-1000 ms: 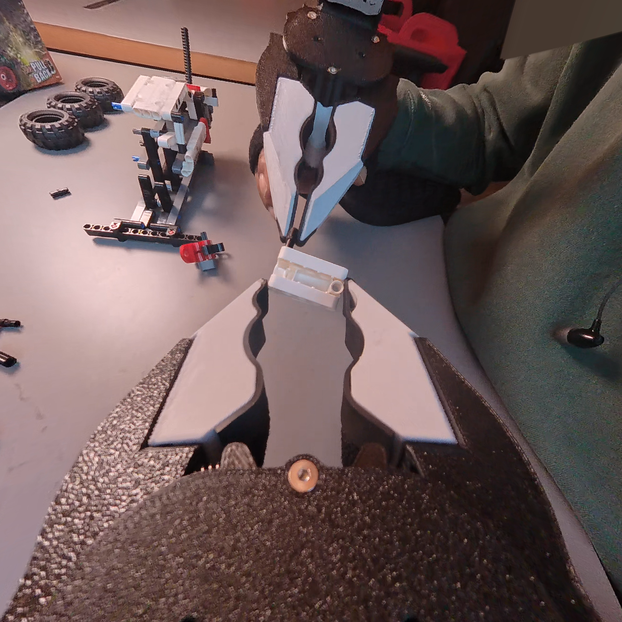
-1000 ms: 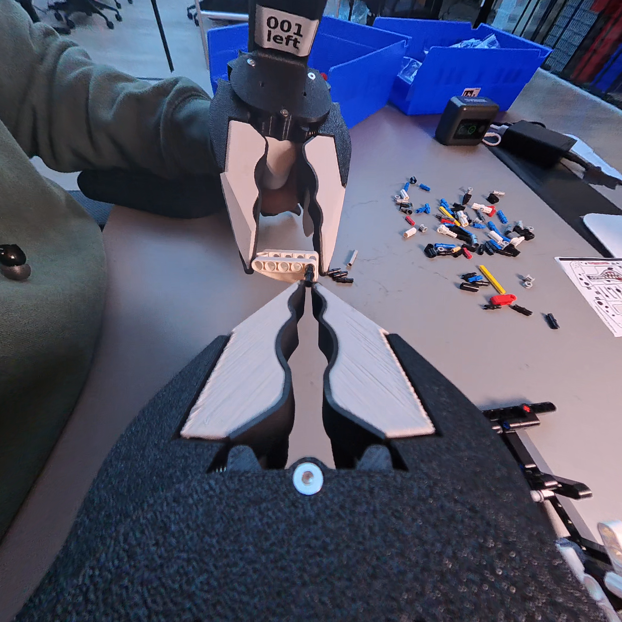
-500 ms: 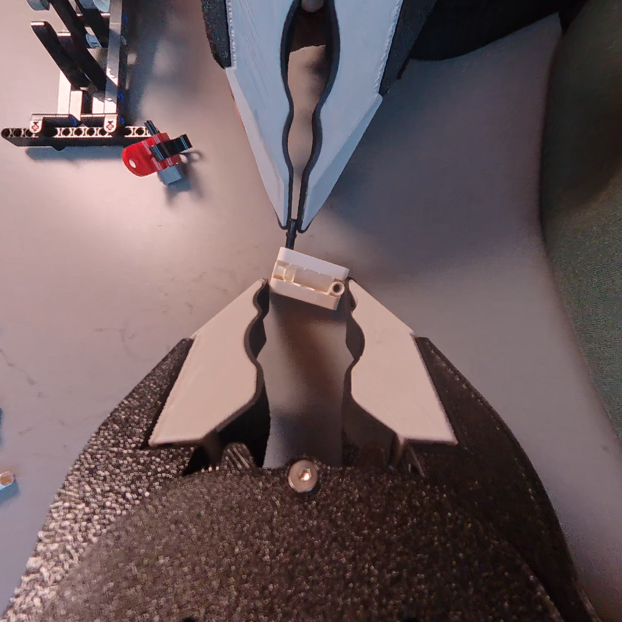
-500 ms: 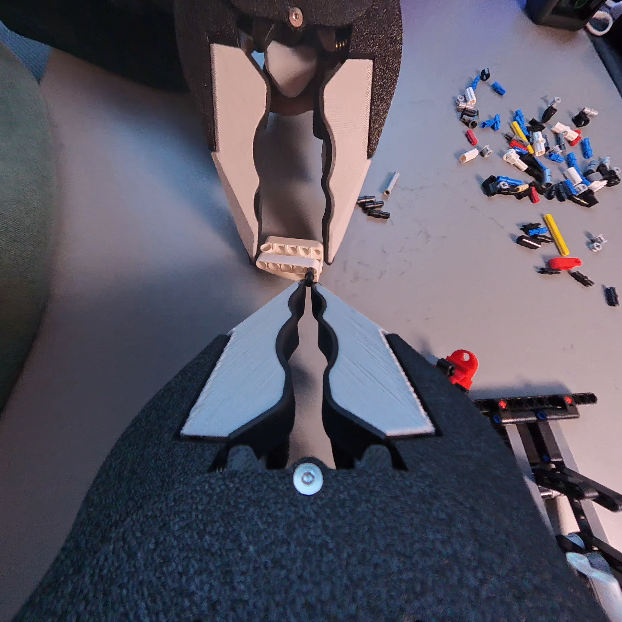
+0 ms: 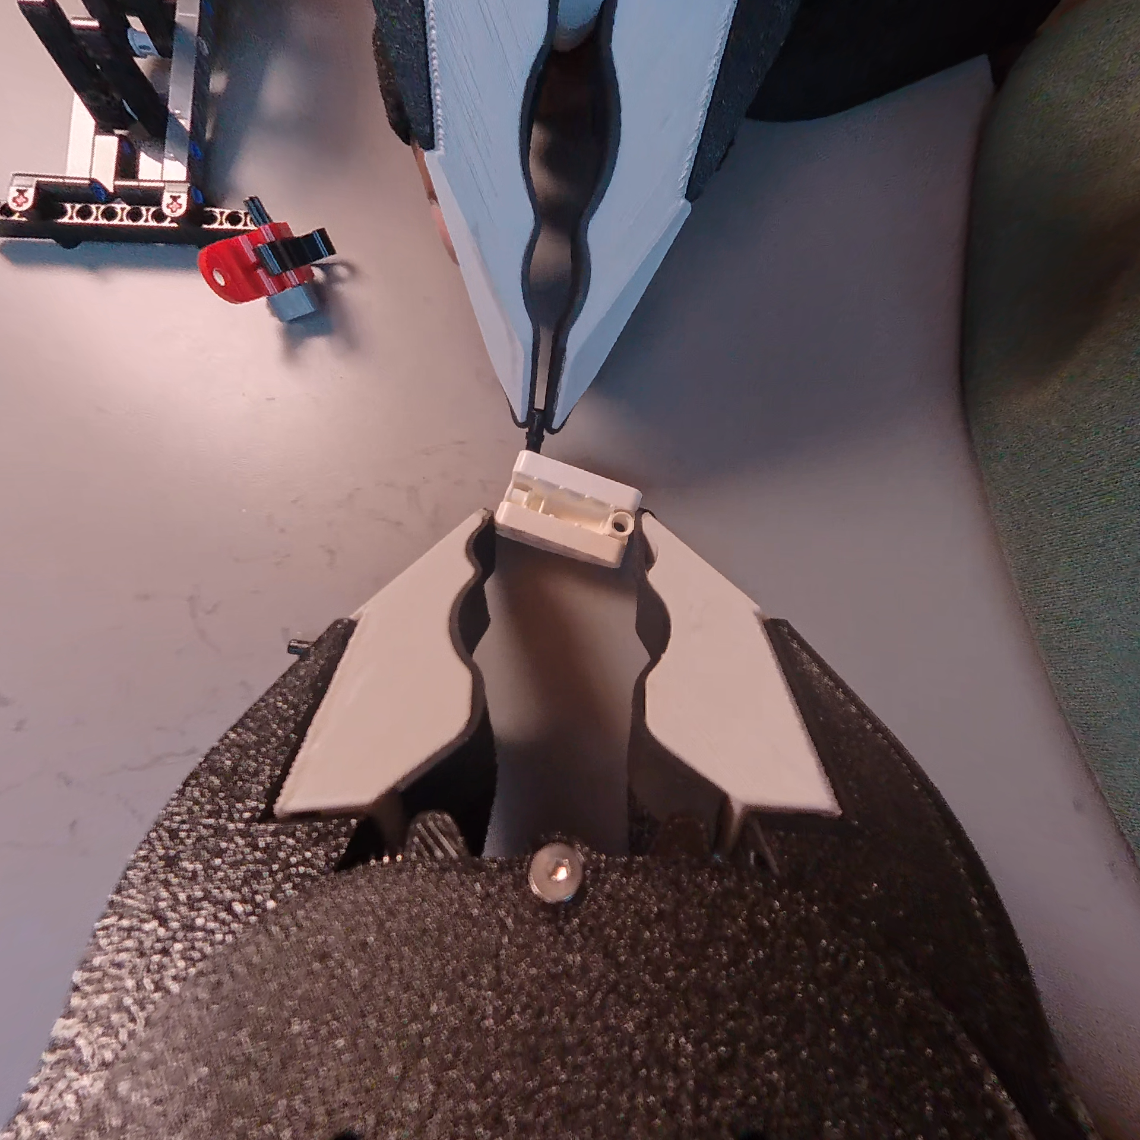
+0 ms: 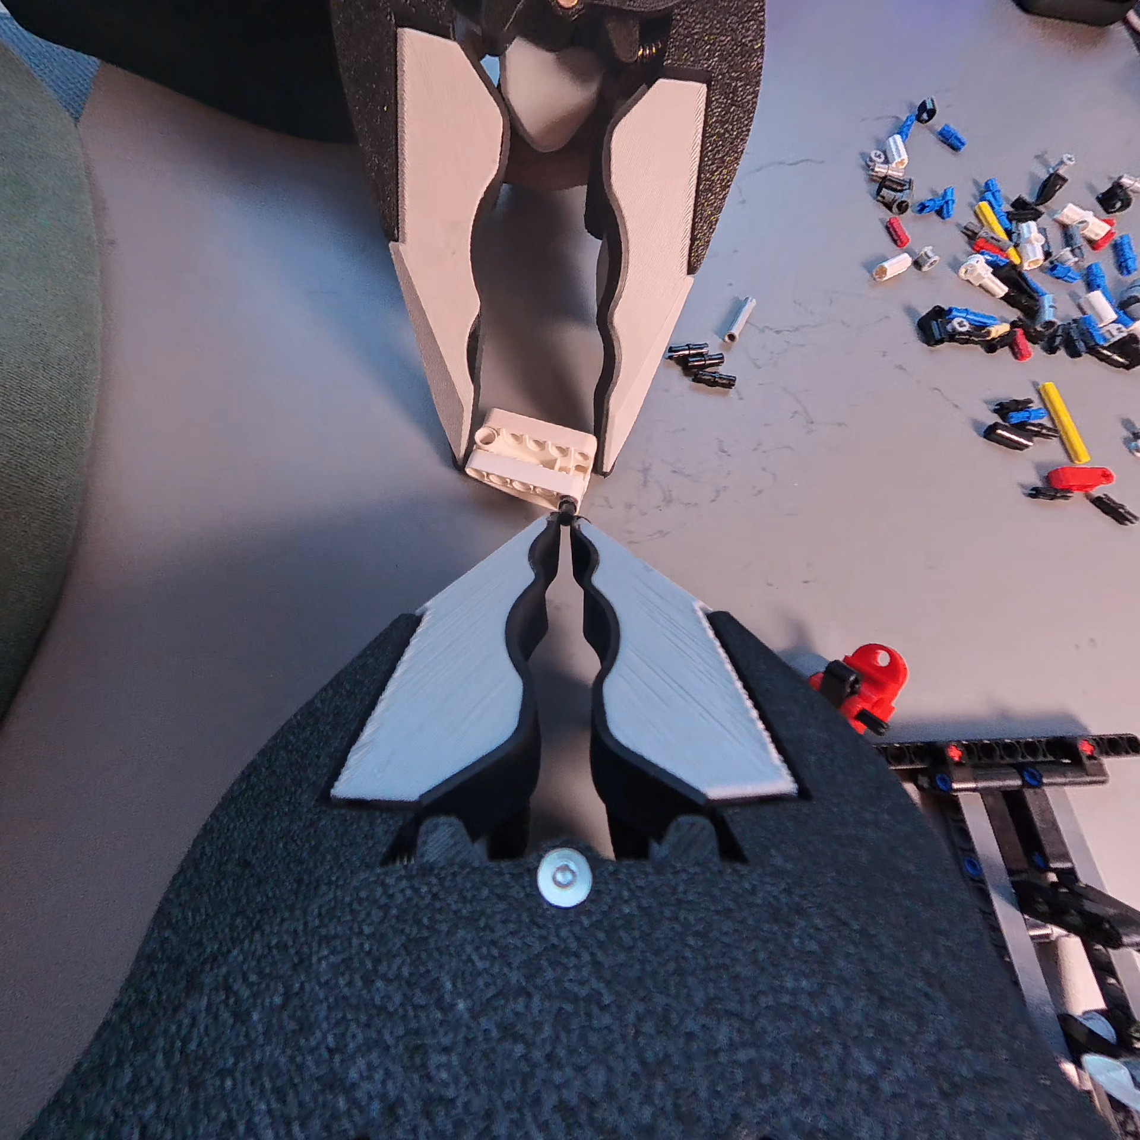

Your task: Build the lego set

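My left gripper (image 5: 567, 524) is shut on a white lego block (image 5: 570, 515) with a row of holes and holds it just above the grey table. The block also shows in the right wrist view (image 6: 530, 459) between the left gripper's fingers (image 6: 533, 469). My right gripper (image 6: 564, 521) is shut on a small black pin (image 6: 565, 511), whose tip meets the block's near corner hole. In the left wrist view the right gripper (image 5: 540, 425) points down at the block with the pin (image 5: 534, 439) at its far left corner.
A partly built black, grey and white lego frame (image 5: 117, 154) with a red piece (image 5: 247, 271) lies at the left; it also shows in the right wrist view (image 6: 1018, 820). Several loose small lego parts (image 6: 1018, 277) and black pins (image 6: 703, 364) lie scattered. A person's green sleeve (image 5: 1061, 370) is at the right. The tips of both grippers are at nearly the same place.
Both grippers have dropped closer to the table and to each other. The white block has tilted a little. The pin's tip stays at the block's corner.
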